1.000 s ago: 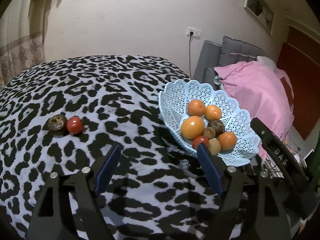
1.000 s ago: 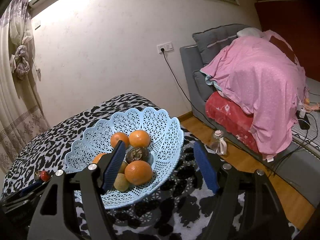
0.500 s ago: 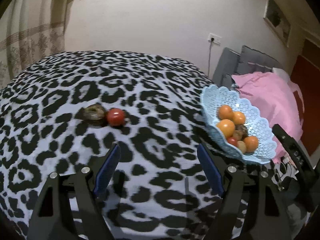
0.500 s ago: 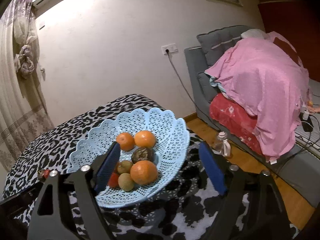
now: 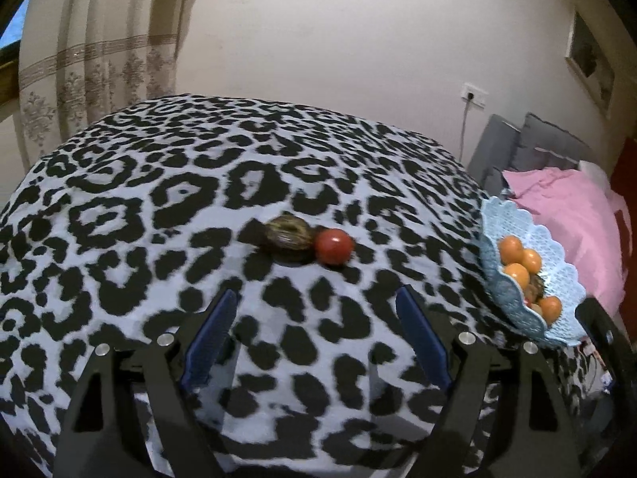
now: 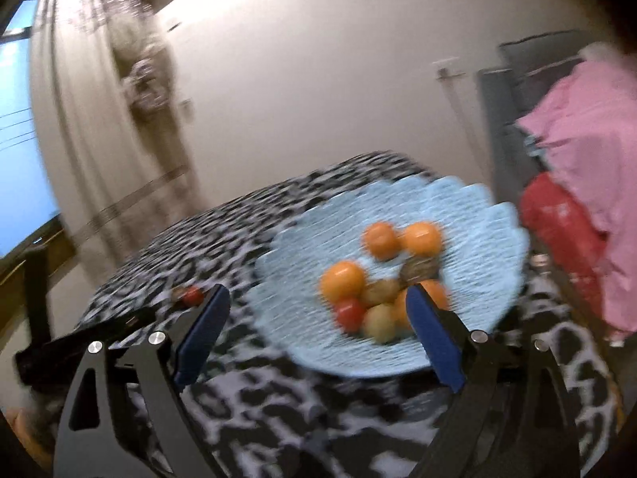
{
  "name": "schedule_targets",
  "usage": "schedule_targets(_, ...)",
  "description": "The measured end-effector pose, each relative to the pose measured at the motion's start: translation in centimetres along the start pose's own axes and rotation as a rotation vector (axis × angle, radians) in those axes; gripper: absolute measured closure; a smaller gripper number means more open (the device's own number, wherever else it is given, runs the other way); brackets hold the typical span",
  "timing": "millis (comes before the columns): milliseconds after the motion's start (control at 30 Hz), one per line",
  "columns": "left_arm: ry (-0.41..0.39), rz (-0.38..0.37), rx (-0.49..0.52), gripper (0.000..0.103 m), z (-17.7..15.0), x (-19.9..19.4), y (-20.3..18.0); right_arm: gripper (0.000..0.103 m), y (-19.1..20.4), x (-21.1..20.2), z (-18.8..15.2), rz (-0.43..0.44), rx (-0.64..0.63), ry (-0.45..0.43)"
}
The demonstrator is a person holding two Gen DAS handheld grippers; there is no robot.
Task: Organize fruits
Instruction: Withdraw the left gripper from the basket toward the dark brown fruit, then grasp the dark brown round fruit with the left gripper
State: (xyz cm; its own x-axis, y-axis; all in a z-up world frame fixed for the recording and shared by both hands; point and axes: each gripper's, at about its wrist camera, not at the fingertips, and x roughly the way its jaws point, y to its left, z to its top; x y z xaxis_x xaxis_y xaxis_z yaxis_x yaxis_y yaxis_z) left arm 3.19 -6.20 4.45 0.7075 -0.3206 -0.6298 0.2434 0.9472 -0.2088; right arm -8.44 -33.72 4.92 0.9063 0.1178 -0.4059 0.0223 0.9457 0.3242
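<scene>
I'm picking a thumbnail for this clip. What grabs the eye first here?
The black-and-white leopard-print tablecloth fills the left wrist view, with a red tomato touching a dark brown fruit near its middle. At the table's right edge, a pale blue lattice basket holds bright oranges, a pink blanket behind it.

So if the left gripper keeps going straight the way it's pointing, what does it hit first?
Probably the dark brown fruit and red tomato, side by side ahead of the empty, opening left gripper; depth is unclear.

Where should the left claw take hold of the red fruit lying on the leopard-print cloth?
Probably across the red fruit's round middle, from above and its free right side: the dark brown fruit touches its left. The left claw is opening, with nothing between its jaws.
</scene>
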Motion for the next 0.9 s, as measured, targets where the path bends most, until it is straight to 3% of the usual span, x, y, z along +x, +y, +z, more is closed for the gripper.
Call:
schedule_targets(200,-0.005,0.051,-0.001,0.021,1.0,1.1,1.4,0.012,3.1,0.7,-1.0,0.142,-0.113,0.076)
schedule_targets(600,0.071,0.075,-0.011,0.025,3.9,5.7,2.4,0.012,3.3,0.8,-1.1,0.153,-0.127,0.094)
schedule_targets(900,0.088,0.156,0.02,0.025,5.1,8.2,1.9,0.012,3.4,0.9,-1.1,0.153,-0.128,0.095)
